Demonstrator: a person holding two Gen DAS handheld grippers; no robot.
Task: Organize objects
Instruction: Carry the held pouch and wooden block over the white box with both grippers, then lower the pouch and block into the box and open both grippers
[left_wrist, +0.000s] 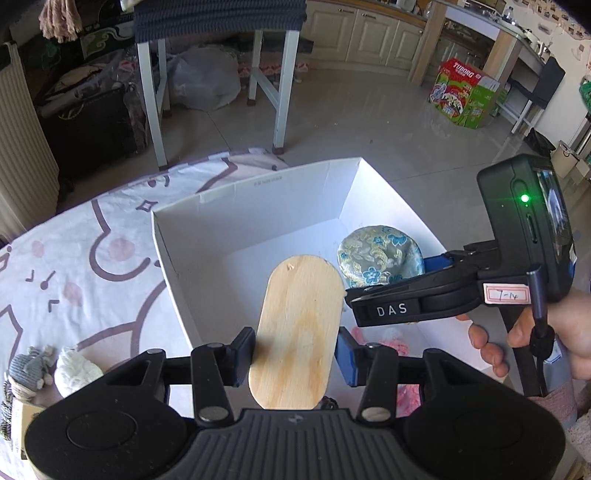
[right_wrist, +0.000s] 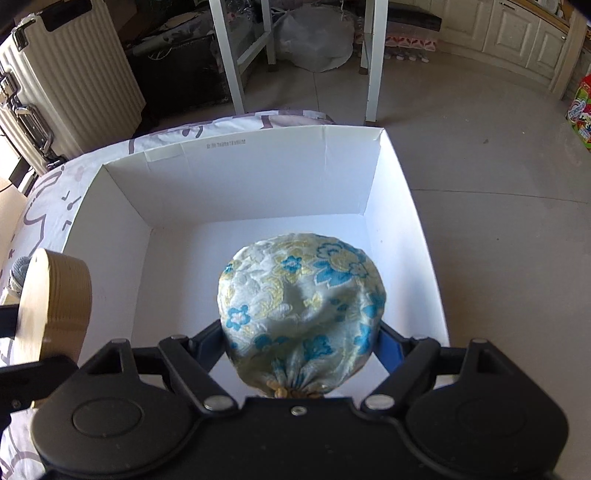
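My left gripper (left_wrist: 295, 350) is shut on a round wooden box (left_wrist: 299, 332), held on edge over the near left wall of a white cardboard box (left_wrist: 258, 195). The wooden box also shows in the right wrist view (right_wrist: 51, 314) at the left. My right gripper (right_wrist: 301, 343) is shut on a blue-and-yellow floral fabric pouch (right_wrist: 301, 299) and holds it above the floor of the white box (right_wrist: 240, 173). In the left wrist view the pouch (left_wrist: 380, 256) and the right gripper (left_wrist: 424, 269) sit inside the box at the right.
The white box stands on a table with a cartoon-print cloth (left_wrist: 92, 251). A grey knitted toy (left_wrist: 31, 369) and a white knitted toy (left_wrist: 75, 373) lie at its left. Something pink (left_wrist: 399, 339) lies near the box's front right. White table legs (left_wrist: 280, 92), a suitcase (right_wrist: 62, 85) and a carton (left_wrist: 463, 94) stand on the floor beyond.
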